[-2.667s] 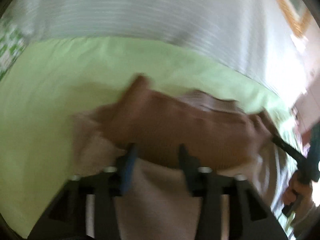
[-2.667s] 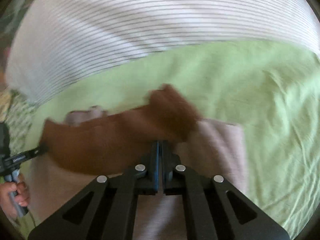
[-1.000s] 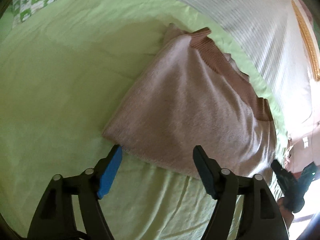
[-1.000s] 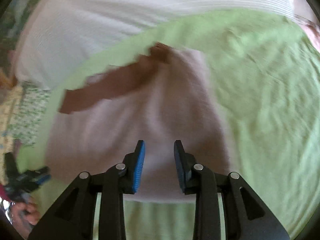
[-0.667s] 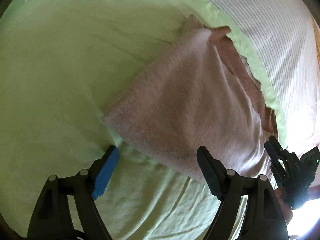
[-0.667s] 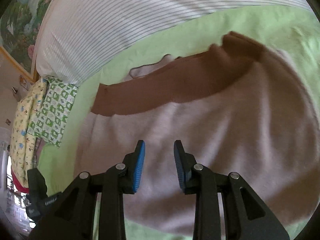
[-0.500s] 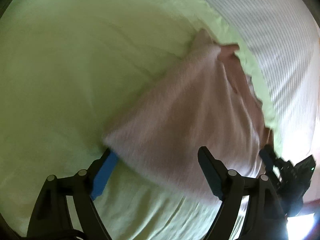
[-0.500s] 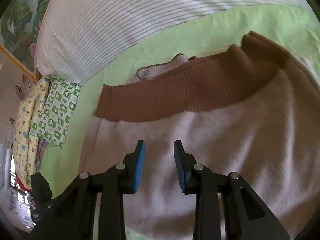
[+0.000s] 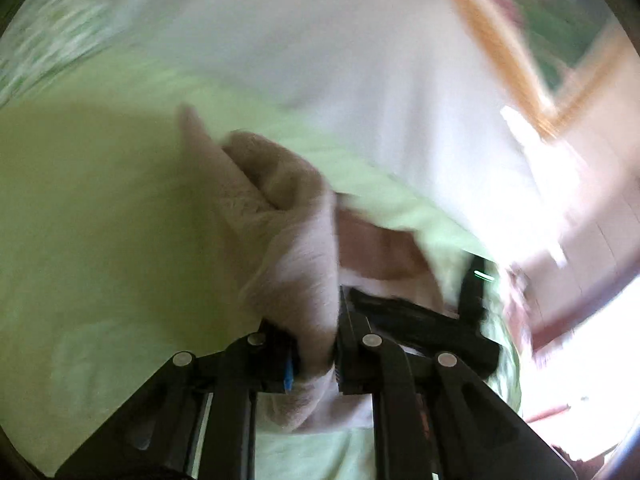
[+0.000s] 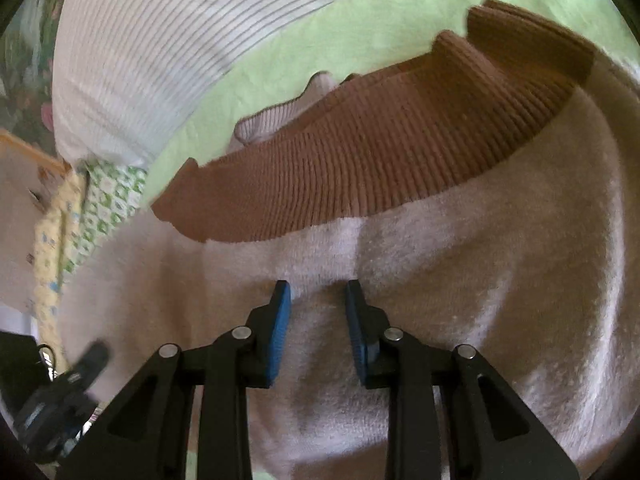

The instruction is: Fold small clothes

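A small pale pink fleece garment (image 10: 460, 280) with a brown ribbed band (image 10: 380, 152) lies on a light green sheet (image 10: 360, 12). In the left wrist view my left gripper (image 9: 316, 352) is shut on an edge of the pink garment (image 9: 288, 240), which bunches up and rises from the jaws; this view is blurred. My right gripper (image 10: 318, 300) is open, its blue-padded fingers (image 10: 280, 320) resting just over the pink fleece below the brown band. The left gripper also shows at the lower left of the right wrist view (image 10: 64, 392).
A white striped pillow or cover (image 10: 160, 40) lies beyond the green sheet (image 9: 100, 200). A green and yellow patterned cloth (image 10: 100, 208) sits at the left edge. A wood-framed picture (image 9: 520, 40) hangs behind the bed.
My left gripper was open beside the garment's corner; it has closed on the edge and lifted it. My right gripper stays open and has moved closer over the fleece.
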Demonstrator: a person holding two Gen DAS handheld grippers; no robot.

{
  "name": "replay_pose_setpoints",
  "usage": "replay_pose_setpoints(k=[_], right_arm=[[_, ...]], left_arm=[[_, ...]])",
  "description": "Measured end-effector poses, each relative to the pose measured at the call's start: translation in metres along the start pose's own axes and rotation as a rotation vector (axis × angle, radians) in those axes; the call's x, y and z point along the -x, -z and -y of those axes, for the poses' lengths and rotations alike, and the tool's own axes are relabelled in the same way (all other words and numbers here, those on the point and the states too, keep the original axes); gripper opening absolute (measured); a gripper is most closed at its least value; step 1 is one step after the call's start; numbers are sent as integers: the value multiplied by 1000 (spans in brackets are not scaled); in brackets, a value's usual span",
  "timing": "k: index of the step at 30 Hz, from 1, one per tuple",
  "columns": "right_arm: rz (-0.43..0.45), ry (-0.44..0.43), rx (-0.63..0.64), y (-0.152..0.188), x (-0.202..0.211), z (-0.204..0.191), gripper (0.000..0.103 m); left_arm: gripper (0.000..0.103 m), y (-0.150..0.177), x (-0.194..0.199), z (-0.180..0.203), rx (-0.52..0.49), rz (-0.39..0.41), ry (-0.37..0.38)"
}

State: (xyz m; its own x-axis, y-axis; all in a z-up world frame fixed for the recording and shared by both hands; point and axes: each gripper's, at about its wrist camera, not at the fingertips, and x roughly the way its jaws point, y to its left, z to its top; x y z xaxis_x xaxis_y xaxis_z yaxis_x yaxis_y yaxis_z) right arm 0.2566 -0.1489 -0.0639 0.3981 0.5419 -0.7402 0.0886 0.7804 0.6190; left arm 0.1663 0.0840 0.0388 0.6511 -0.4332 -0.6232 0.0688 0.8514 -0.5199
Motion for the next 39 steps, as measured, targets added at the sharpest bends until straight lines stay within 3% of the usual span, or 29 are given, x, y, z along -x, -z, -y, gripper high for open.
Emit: replay_pose_setpoints(k=[3,6,11,13,16,18,23,27,32,39], right_arm=[[38,-27,-59,-11,19,18,32],[77,-49,-124,-23,39,40,32],[111,-62,-198,-31,61,69,34],[119,-100,-228,-31,65,76,39],[147,-171,-265,-28,71,84,58],[141,-178,-248,-29,70,84,62],[70,-170,-199,-32,54,73,63],[9,-143,-146,-34,37,61,63],[-29,-145,-118,-37,27,56,64],[-70,-150,-33,-40,17,40,64]], left_arm=[[14,11,-17,47,-141,-44,69],[20,38,-50,72,-236,-126,85],[28,72,-102,69,-305,-259,-23],[32,73,-98,62,-296,-263,-21],[53,70,-79,58,-324,-235,-29],[63,68,-71,57,-332,-214,-42],[66,71,-58,49,-359,-197,-118],[72,90,-56,34,-408,-201,-188],[72,103,-71,9,-412,-242,-276],[72,95,-101,-5,-400,-241,-354]])
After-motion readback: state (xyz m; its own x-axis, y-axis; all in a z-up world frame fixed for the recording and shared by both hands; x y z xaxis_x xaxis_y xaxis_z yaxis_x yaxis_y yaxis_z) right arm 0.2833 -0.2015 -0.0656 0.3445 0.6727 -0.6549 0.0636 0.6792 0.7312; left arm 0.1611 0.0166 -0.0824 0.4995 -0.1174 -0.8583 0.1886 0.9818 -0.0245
